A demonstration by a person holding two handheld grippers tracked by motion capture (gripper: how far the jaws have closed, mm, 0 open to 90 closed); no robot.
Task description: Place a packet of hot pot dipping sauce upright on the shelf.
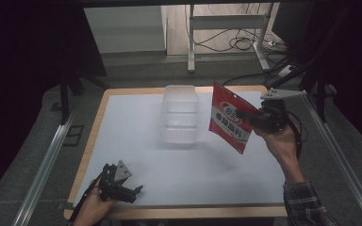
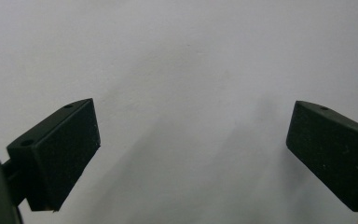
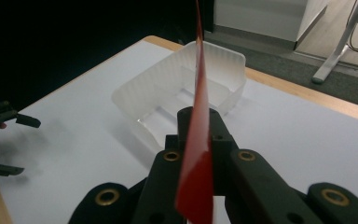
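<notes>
- The right gripper is clamped on a red snack pouch, holding it in the air by one edge, just right of a clear plastic container that stands near the far middle of the white table.
- In the right gripper view the pouch shows edge-on, pinched between the closed jaws, with the container ahead and below.
- The step in hand looks like the carry: the pouch is lifted and appears headed for the container, though its printed label is too small to read.
- The next move likely calls for bringing the pouch over the open top, lowering it inside the walls, and only then letting go.
- The left gripper rests near the front left corner, its jaws spread wide with nothing between them, over bare table.
- The space between pouch and container is free; the container's near rim is the edge to clear, and the pouch's hanging lower corner could catch it.
</notes>
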